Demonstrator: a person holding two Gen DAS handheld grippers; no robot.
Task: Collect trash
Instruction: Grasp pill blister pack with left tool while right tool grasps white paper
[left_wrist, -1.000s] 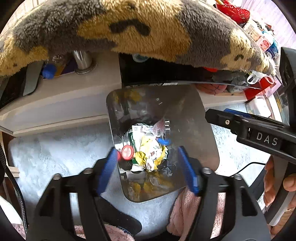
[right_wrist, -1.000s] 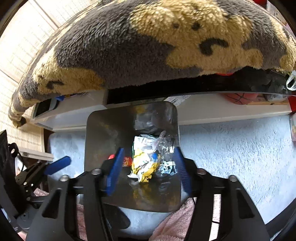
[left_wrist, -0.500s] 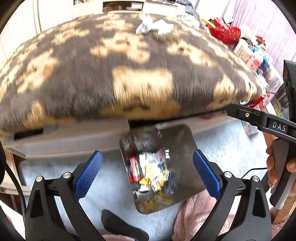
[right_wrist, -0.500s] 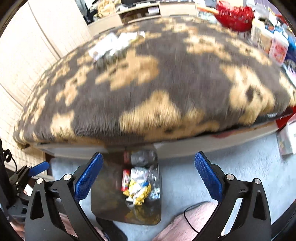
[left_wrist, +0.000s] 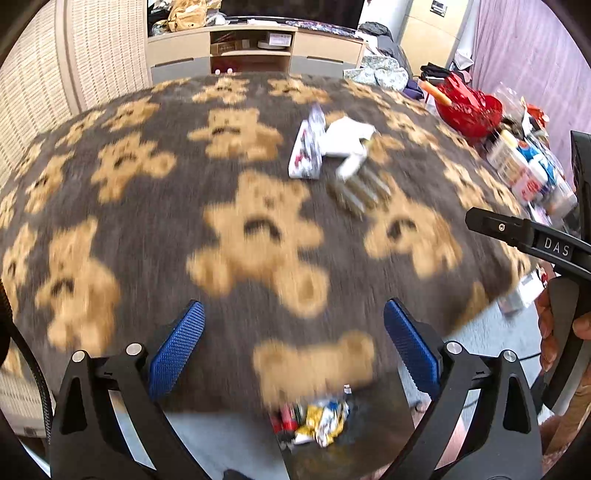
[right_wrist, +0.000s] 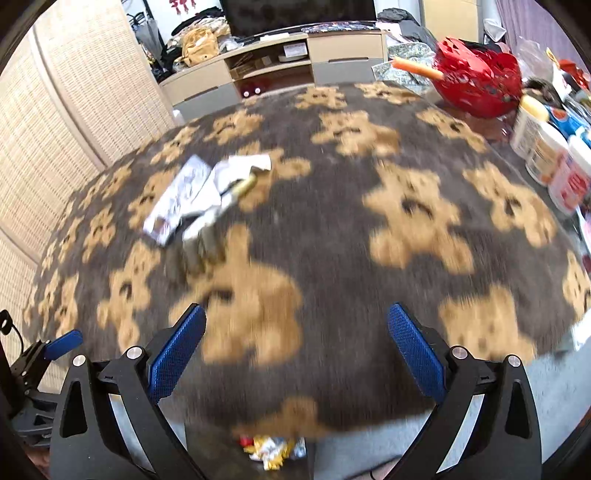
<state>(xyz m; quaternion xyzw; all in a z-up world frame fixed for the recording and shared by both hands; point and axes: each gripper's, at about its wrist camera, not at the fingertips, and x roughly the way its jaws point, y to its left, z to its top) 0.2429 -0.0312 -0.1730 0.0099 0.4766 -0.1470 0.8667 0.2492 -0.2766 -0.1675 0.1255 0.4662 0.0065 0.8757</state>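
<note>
Your left gripper (left_wrist: 293, 345) is closing slightly from wide, your right gripper (right_wrist: 295, 349) is spread wide, and both are empty. The loose wrappers (left_wrist: 332, 146) lie on the bear blanket (left_wrist: 147, 229) well ahead of both. Collected trash (left_wrist: 317, 421) sits in the bin (left_wrist: 376, 435) below.

A lived-in home, most likely a living room — a table draped in a fleecy grey blanket (left_wrist: 258, 229) patterned with tan teddy bears fills the middle. At twelve o'clock stands a low beige media cabinet (right_wrist: 273, 62) with open shelves, a dark screen above it and bags and clothes heaped on top. Woven blinds (right_wrist: 66, 122) cover the nine o'clock side. At two o'clock sit a red basket (right_wrist: 476, 81) and household tubs and bottles (right_wrist: 546, 155) — pale carpet (left_wrist: 221, 439) lies at six o'clock
</note>
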